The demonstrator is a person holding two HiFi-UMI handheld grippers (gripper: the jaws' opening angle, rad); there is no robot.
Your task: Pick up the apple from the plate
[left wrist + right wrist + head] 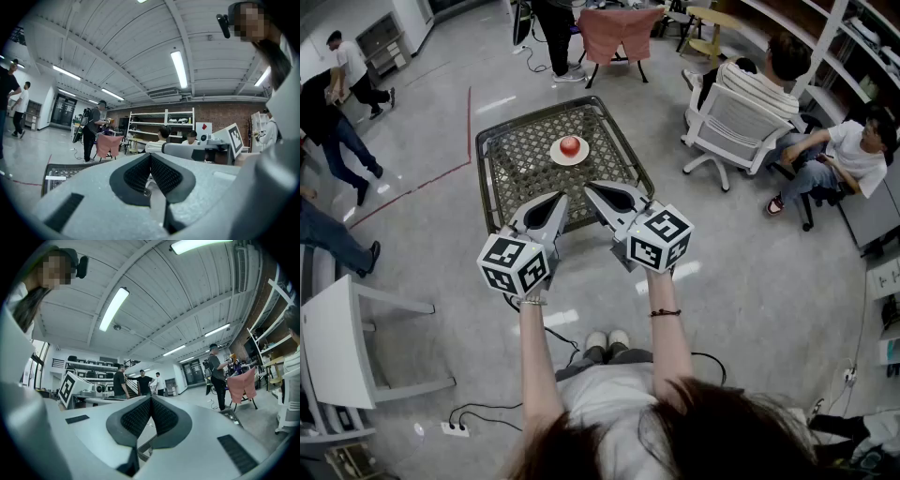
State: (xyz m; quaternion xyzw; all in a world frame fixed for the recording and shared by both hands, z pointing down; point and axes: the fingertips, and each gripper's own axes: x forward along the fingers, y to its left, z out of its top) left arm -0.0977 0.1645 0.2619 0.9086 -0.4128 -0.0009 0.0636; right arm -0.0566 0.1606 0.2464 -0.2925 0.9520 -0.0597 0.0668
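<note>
Apple (570,145) on plate (557,159); left gripper (557,198) and right gripper (590,188) jaws together, empty.

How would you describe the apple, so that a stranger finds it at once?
Find the low mesh table in the middle of the room. One white plate lies on it, and the apple sits on that plate. It is the only round, red thing on the table.
</note>
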